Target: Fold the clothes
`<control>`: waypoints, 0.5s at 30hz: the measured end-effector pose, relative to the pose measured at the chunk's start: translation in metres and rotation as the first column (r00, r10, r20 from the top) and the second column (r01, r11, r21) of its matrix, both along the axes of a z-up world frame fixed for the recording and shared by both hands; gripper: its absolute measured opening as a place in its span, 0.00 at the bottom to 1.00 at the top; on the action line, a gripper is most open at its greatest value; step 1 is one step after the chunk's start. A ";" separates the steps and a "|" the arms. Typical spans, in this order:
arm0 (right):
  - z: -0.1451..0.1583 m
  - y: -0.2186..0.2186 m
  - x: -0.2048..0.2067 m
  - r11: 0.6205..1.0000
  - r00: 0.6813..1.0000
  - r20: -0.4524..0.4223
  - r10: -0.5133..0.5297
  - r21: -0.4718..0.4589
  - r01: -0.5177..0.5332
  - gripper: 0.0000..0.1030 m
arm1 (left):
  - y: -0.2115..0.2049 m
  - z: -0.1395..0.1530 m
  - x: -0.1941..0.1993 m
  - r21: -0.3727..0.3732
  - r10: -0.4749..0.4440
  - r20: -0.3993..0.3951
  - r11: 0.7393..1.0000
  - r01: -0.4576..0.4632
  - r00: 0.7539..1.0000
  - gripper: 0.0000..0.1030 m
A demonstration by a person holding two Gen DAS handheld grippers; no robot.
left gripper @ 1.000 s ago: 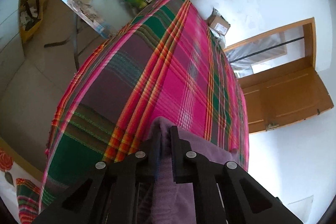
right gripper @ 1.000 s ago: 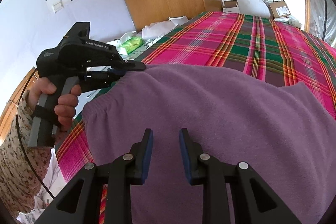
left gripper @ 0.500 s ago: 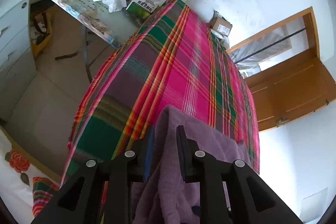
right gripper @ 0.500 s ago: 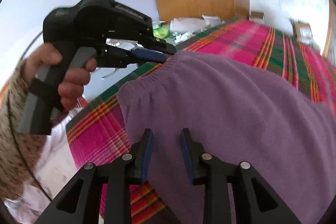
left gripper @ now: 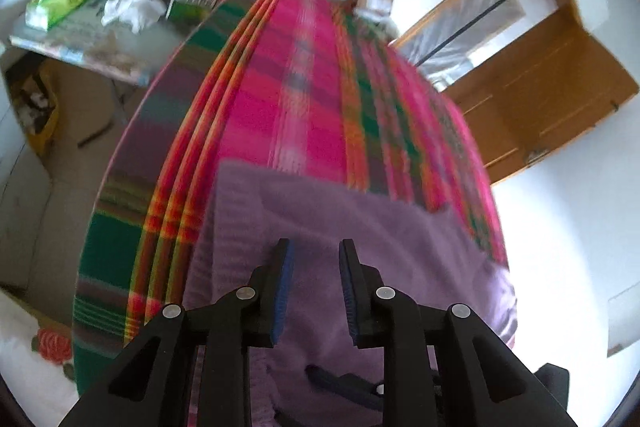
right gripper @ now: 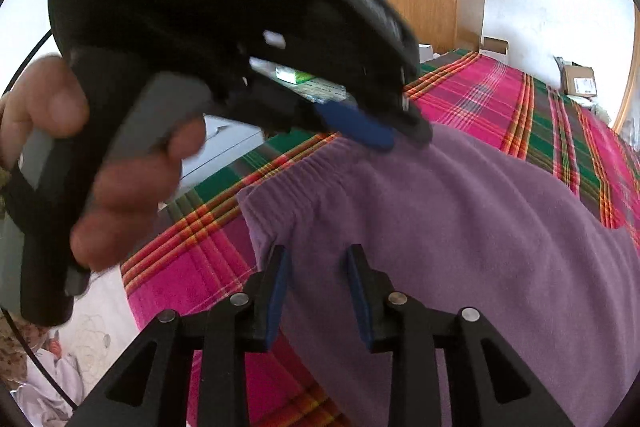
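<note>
While the purple garment (right gripper: 460,227) lies flat, both grippers' fingers (left gripper: 280,287) (right gripper: 276,291) hang spread, gripping nothing.

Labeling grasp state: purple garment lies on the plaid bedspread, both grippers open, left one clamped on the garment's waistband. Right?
Not quite. The left gripper is not clamped on anything: the left wrist view shows its jaws apart above the purple garment, with cloth visible through the gap. The rest holds: the garment lies on the plaid bedspread, and the right gripper is open too.
</note>
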State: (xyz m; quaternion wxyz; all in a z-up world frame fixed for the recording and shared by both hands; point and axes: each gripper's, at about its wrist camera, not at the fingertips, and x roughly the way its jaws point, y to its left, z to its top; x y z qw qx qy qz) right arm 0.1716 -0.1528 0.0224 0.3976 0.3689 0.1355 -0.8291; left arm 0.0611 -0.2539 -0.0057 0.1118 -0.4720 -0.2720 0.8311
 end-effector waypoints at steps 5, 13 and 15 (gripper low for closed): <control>-0.001 -0.005 0.003 1.000 1.000 -0.022 -0.005 0.013 0.006 0.32 | -0.009 -0.011 -0.004 0.036 0.004 0.024 0.999 -0.004 1.000 0.23; -0.002 -0.011 0.008 0.999 0.998 -0.059 -0.018 0.038 0.020 0.33 | -0.016 -0.014 -0.002 0.055 0.023 0.011 0.998 -0.023 1.000 0.16; -0.002 -0.012 0.009 0.999 0.998 -0.062 -0.022 0.041 0.025 0.33 | -0.017 -0.015 -0.002 0.062 0.021 0.008 0.998 -0.021 1.000 0.15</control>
